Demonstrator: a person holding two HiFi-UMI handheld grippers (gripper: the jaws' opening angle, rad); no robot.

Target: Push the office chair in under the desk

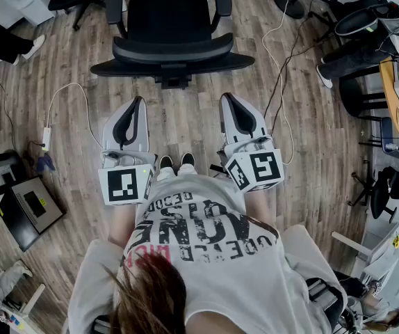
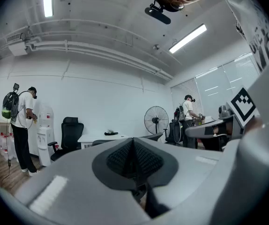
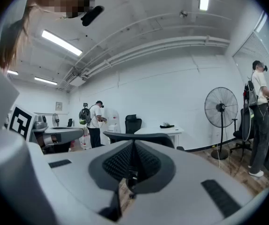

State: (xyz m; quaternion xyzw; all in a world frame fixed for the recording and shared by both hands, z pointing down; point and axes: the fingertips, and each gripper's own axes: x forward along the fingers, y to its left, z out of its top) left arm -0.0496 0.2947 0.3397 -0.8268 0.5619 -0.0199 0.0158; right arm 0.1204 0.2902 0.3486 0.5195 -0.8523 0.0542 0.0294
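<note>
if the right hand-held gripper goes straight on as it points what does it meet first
Most likely the office chair, its backrest in line; nothing shows between, though depth is unclear.

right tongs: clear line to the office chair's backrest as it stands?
Likely yes. The right tongs, shut and empty, point at the backrest from a little short of it. Only bare floor lies between them, and nothing stands in that gap.
</note>
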